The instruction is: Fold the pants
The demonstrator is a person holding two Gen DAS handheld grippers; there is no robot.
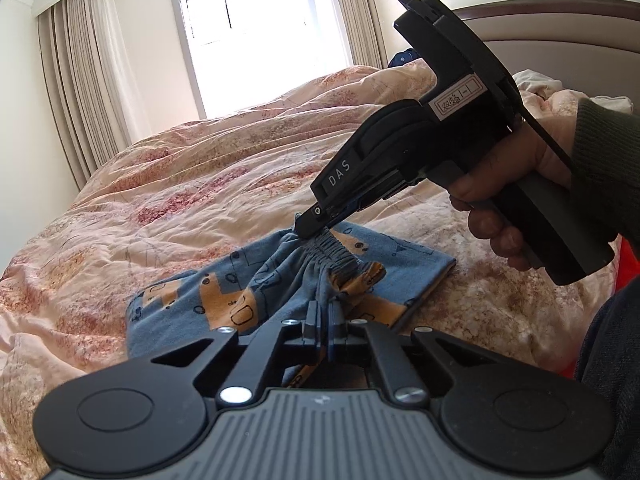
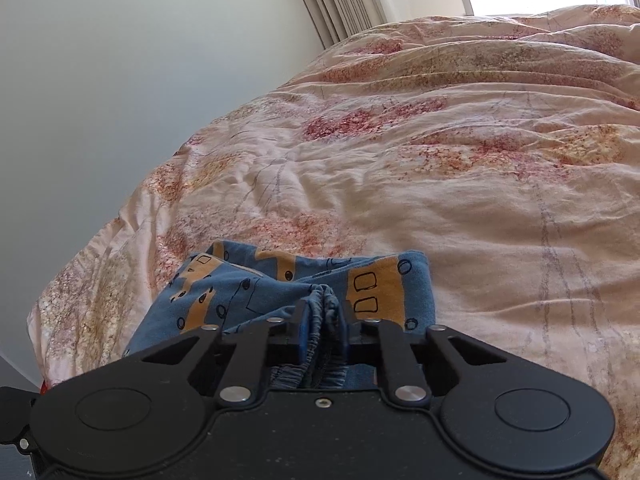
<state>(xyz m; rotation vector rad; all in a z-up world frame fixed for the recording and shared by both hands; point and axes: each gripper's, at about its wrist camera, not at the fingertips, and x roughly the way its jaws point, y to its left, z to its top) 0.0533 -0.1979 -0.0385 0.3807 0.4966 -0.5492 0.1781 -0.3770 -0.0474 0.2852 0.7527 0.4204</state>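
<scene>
Bed [image 2: 440, 140] under both claws. Pants [image 1: 224, 292] bunched just ahead of the left claw [image 1: 325, 330], pinched closed on fabric; right claw [image 2: 322, 322] clamped on waistband [image 1: 340, 254]. Lift evenly, keep waistband taut, lay flat.

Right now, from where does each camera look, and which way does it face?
Left wrist: on the left gripper, shut on the pants, facing across the bed to the window; shows the right gripper and right hand.
Right wrist: on the right gripper, shut on the waistband, facing the bed's far side; no hand visible.
Shared: the pants and the bed.
</scene>
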